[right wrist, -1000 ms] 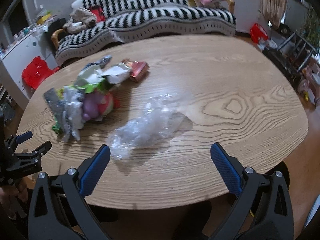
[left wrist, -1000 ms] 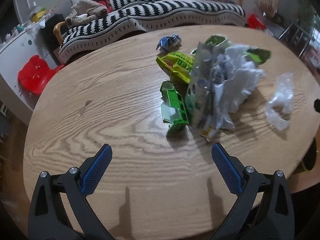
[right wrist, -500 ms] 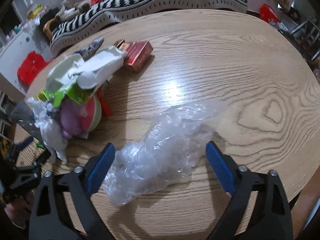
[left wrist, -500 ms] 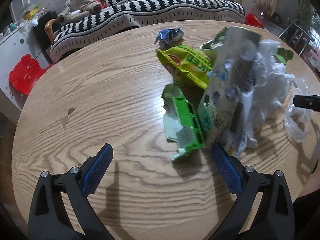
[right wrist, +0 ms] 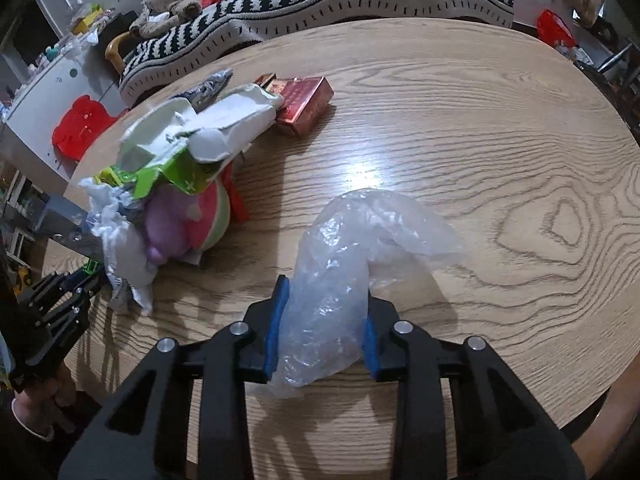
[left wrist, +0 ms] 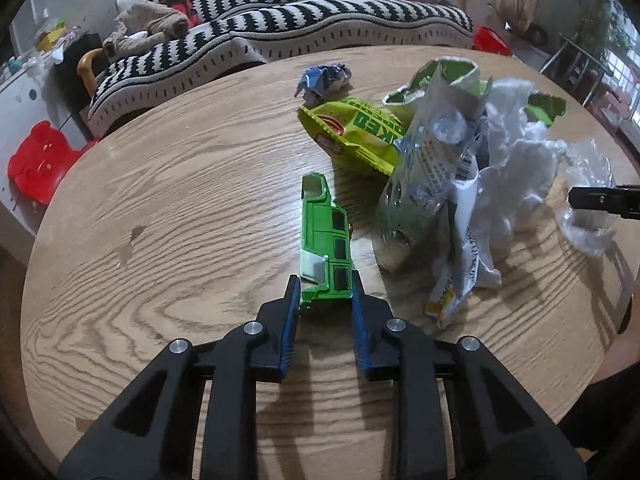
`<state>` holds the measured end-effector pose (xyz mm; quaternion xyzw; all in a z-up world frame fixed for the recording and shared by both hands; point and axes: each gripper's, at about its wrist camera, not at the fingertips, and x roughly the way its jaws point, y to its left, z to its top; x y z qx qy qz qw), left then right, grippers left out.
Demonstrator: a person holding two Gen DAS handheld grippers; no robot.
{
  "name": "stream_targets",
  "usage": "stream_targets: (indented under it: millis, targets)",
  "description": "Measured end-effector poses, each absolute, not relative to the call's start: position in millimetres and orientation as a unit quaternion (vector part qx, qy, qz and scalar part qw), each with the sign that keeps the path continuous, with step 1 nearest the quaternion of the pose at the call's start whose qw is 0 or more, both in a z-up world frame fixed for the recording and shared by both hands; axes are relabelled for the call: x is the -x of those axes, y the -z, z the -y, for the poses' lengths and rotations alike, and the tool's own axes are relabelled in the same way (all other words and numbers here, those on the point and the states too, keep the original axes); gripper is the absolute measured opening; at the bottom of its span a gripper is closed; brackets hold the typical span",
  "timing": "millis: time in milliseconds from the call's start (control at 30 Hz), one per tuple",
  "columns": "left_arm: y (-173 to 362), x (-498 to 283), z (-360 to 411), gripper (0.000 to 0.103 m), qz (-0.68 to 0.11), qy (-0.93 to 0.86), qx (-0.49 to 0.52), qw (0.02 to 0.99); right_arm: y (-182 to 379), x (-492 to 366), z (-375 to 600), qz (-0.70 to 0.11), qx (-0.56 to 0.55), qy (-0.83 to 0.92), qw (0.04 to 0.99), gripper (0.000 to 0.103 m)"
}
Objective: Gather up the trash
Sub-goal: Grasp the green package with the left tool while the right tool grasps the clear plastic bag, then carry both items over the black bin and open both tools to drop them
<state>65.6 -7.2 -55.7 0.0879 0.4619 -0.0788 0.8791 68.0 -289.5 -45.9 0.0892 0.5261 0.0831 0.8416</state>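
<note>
My left gripper (left wrist: 325, 292) is shut on the near end of a flattened green carton (left wrist: 325, 240) lying on the wooden table (left wrist: 180, 208). Beyond it lies a heap of trash: a yellow-green snack bag (left wrist: 356, 132), a silvery wrapper (left wrist: 432, 168), crumpled white paper (left wrist: 516, 168) and a blue crumpled wrapper (left wrist: 324, 78). My right gripper (right wrist: 325, 304) is shut on a crumpled clear plastic bag (right wrist: 344, 276) on the table (right wrist: 500, 140). The heap also shows in the right wrist view (right wrist: 172, 184), with the left gripper (right wrist: 60, 300) at its near side.
A red box (right wrist: 306, 104) lies behind the heap. A black-and-white striped sofa (left wrist: 280, 36) stands past the table's far edge. A red plastic stool (left wrist: 38, 160) sits on the floor at the left. The right gripper's tip (left wrist: 604, 200) shows at the right.
Both grippers moved forward and closed. The left one took hold of the green carton's near end. The right one took hold of the clear plastic bag.
</note>
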Motion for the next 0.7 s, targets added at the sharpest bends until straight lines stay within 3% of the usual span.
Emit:
stream_targets:
  millis: [467, 700]
  targets:
    - [7.2, -39.0, 2.5, 0.022, -0.409, 0.055, -0.058, 0.909, -3.2, -37.9, 306.0, -0.448, -0.074, -0.073, 0.888, 0.029]
    - [-31.4, -28.9, 67.2, 0.022, -0.358, 0.104, -0.064, 0.926, -28.3, 1.9, 373.3, -0.394, -0.081, -0.017, 0.915, 0.029]
